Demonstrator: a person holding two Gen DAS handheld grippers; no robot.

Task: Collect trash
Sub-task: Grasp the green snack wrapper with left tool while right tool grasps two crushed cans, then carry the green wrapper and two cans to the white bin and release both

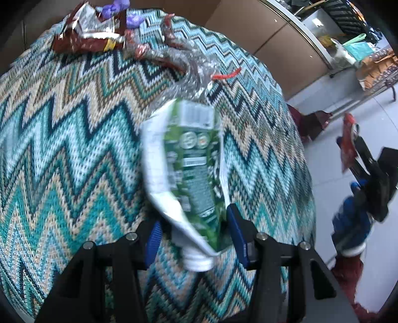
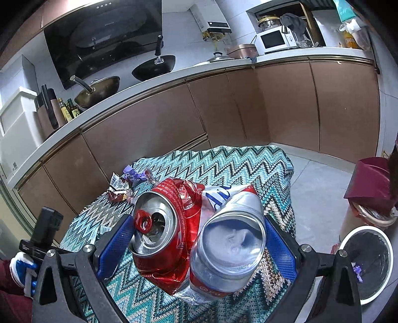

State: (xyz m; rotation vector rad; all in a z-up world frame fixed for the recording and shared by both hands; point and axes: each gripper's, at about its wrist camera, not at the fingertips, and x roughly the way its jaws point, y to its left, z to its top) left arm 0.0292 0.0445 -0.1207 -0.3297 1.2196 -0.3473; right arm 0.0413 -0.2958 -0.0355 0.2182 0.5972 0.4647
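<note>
Left wrist view: left gripper (image 1: pixel 192 238) points steeply down at a table under a zigzag knit cloth (image 1: pixel 62 149), jaws partly open, blue pads on either side of a crushed green-and-white carton (image 1: pixel 189 169). Carton's long axis runs straight away from the jaws, white cap end nearest the camera and sitting between the pads; picture is blurred, pads look close to the carton's sides but not pressing, so not a grip as far as I can tell. Further along the same line lies clear crumpled plastic with a red strip (image 1: pixel 194 72), then a brown snack wrapper (image 1: pixel 89 34) and a purple scrap (image 1: pixel 117 7) at the far edge. Right gripper shows at the right edge over the floor, well apart from the table. Right wrist view: right gripper (image 2: pixel 199 238) has its jaws spread wide and clamped on two crushed cans side by side, a red can (image 2: pixel 169 223) with its opened top facing the camera against the left pad, a silver can (image 2: pixel 231 246) with its base facing the camera against the right pad. Both held above the cloth. Bin (image 2: pixel 368 263), dark liner, white rim, stands on the floor to the lower right, near the right hand. Judgement: carton is the left hand's pick, squeeze across its narrow width; cans go to the bin first.
</note>
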